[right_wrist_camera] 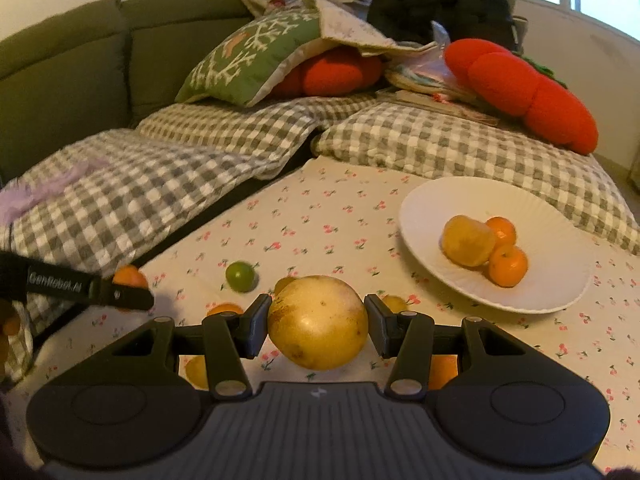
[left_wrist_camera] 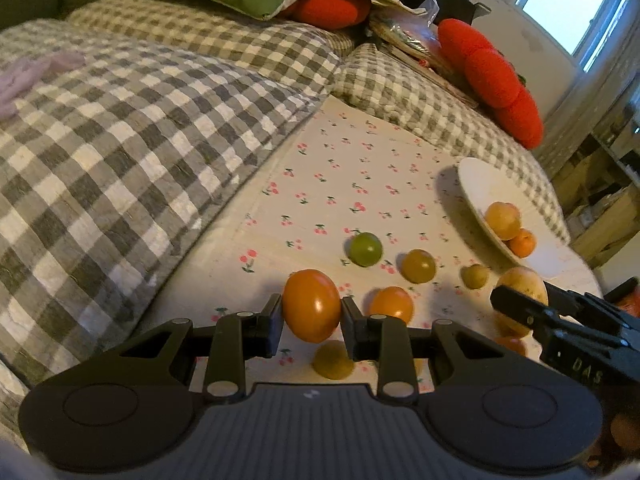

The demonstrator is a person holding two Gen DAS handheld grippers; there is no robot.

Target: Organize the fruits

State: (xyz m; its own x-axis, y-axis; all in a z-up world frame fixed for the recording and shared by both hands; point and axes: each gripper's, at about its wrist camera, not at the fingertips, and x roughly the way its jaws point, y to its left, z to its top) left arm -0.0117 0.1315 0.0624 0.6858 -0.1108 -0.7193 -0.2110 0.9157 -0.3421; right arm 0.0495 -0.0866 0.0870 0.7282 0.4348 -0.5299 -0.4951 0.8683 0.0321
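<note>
Between the left tongs [left_wrist_camera: 312, 312], a glossy orange tomato-shaped fruit [left_wrist_camera: 312, 306] is clamped at its widest girth and lifted clear of the cherry-print cloth surface [left_wrist_camera: 340, 184], likely so it cannot roll. The right tongs [right_wrist_camera: 318, 322] grip a large yellow round fruit [right_wrist_camera: 318, 322] likewise. Ahead and right of both sits the white paper plate [right_wrist_camera: 432, 200], already holding three fruits, so it appears to be the collecting spot. Loose fruits, among them a small green lime [left_wrist_camera: 364, 249], lie just beyond the left tongs.
</note>
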